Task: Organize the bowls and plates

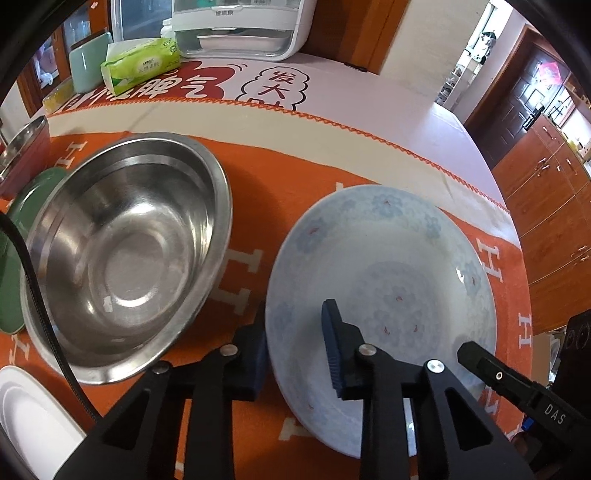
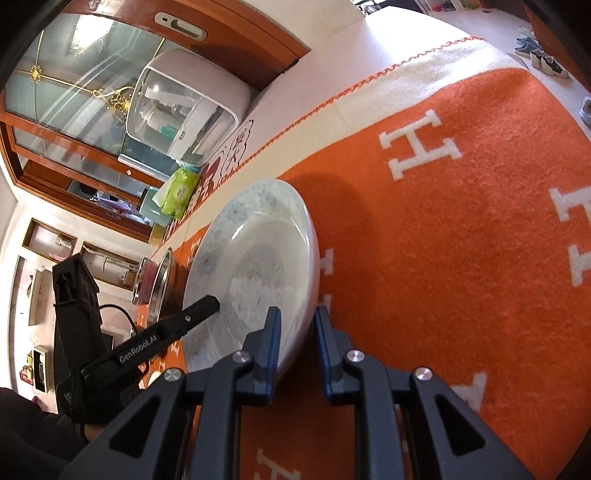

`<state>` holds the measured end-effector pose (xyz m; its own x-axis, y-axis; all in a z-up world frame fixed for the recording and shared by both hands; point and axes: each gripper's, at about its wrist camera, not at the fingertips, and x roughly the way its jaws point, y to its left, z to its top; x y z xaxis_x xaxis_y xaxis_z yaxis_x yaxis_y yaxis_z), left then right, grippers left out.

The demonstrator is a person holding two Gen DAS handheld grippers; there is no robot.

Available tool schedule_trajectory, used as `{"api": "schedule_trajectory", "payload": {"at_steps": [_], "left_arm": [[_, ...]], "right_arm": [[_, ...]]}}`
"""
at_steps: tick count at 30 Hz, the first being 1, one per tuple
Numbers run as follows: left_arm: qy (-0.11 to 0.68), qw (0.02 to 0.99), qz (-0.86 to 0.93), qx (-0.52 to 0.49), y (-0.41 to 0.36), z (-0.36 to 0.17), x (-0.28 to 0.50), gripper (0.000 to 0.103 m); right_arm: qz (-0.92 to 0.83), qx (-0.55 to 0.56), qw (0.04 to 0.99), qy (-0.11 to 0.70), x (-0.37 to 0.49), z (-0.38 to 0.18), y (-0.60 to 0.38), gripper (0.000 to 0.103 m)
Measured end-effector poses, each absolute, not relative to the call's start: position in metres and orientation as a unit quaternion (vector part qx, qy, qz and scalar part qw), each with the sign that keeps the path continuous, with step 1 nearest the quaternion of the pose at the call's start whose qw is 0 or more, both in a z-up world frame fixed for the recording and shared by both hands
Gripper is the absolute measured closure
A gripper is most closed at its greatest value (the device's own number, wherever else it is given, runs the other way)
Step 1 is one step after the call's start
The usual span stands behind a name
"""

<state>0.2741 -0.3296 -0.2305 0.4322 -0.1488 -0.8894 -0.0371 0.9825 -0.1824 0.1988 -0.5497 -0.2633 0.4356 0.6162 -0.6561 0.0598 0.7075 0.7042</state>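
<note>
A pale blue floral plate sits on the orange cloth; it also shows in the right wrist view. My left gripper straddles its near-left rim, one finger inside the plate and one outside. My right gripper straddles the opposite rim the same way. Both look closed onto the rim. A steel bowl stands left of the plate, overlapping a green plate. A white plate lies at the lower left.
A red steel-lined bowl is at the far left. A tissue pack, a teal box and a white appliance stand at the back. The table edge drops off at the right.
</note>
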Motion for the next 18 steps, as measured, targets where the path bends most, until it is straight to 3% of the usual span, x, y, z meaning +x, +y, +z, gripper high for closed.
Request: {"api": "schedule_trajectory", "payload": {"at_steps": [6, 18], "left_arm": [[0.530, 0.843, -0.049, -0.077, -0.334, -0.219, 0.266, 0.088], [0.506, 0.855, -0.102, -0.056, -0.336, -0.185, 0.239, 0.088]], "right_arm": [[0.163, 0.349, 0.768, 0.512, 0.181, -0.260, -0.554, 0.085], [0.148, 0.350, 0.779, 0.499, 0.142, -0.232, -0.552, 0.085]]}}
